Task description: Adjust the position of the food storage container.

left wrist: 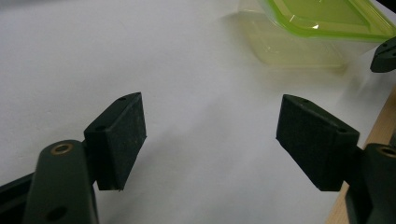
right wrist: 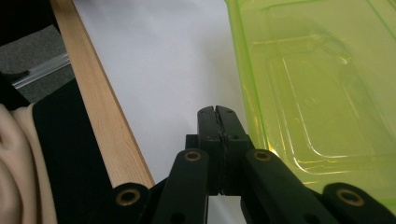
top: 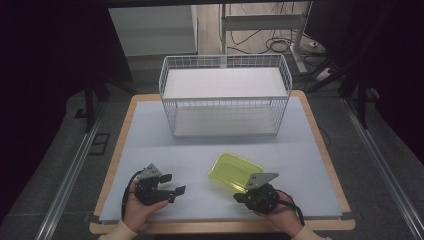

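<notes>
on the near half of the white-topped bench [top: 165, 145] with its pale wooden edge, both of the person's hands rest low, wrists coming in from the bottom edge in cream sleeves. the left hand [top: 136, 209] grips the left tongs [top: 172, 184] from behind, the tool pointing to the right across the bench; its two black padded jaws stand spread wide with bare white surface between them, as the left gripper view [left wrist: 210, 140] shows clearly. the right hand [top: 278, 216] holds the right tongs [top: 240, 196] pointing left, close to the near edge of the bench. in the right gripper view the right tongs [right wrist: 217, 116] are pressed together, pad against pad, pinching nothing, just beside the rim of the translucent lime-green rectangular plastic container [right wrist: 322, 84]. that container [top: 235, 170] sits flat on the bench between the two tools, nearer the right one. farther back, near the far edge, stands a white wire basket [top: 225, 107].
</notes>
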The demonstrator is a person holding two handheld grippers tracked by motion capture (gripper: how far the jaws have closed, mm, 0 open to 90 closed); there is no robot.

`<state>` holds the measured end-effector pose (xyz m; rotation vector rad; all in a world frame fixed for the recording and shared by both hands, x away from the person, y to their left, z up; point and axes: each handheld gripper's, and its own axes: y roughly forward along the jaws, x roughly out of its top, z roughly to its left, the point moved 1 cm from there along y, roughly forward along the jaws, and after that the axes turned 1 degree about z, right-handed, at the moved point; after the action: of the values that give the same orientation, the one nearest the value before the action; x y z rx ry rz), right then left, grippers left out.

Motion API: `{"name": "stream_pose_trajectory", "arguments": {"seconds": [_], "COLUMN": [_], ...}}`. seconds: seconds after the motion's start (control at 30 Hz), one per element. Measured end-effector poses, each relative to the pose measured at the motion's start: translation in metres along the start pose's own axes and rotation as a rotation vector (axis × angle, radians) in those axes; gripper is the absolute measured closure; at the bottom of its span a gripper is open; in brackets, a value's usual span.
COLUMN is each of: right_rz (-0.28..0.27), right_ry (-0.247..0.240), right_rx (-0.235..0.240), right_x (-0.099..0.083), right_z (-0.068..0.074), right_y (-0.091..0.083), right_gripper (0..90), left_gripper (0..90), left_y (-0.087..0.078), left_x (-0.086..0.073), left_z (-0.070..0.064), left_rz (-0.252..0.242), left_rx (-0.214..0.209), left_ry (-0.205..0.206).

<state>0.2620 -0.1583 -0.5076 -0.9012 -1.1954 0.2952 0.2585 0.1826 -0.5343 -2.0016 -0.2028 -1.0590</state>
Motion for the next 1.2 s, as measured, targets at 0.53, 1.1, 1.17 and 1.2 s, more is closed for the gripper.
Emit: {"name": "stream_pose_trajectory", "arguments": {"seconds": [0.53,1.1,1.17,1.2], "right_rz": [0.001,-0.003,-0.002,-0.007], "right_ry": [0.043,0.093,0.064,0.038], "right_rx": [-0.051,-0.089,-0.082,-0.083], "right_x": [-0.010,-0.017,-0.015,-0.011], "right_z": [-0.018,-0.034,-0.026,-0.019], "right_y": [-0.013,-0.023,-0.023,-0.024], "right_gripper": [90.0,90.0,90.0,90.0], "left_gripper": [23.6,23.5,23.5,23.5], "left_y": [-0.001,0.000,0.000,0.000], "left_x": [-0.001,-0.001,-0.001,-0.001], "left_z": [0.001,0.001,0.001,0.001], "left_rz": [-0.002,-0.001,0.000,0.001], "left_rx": [-0.002,-0.002,0.000,0.001], "left_ry": [0.001,0.001,0.002,0.001]}}
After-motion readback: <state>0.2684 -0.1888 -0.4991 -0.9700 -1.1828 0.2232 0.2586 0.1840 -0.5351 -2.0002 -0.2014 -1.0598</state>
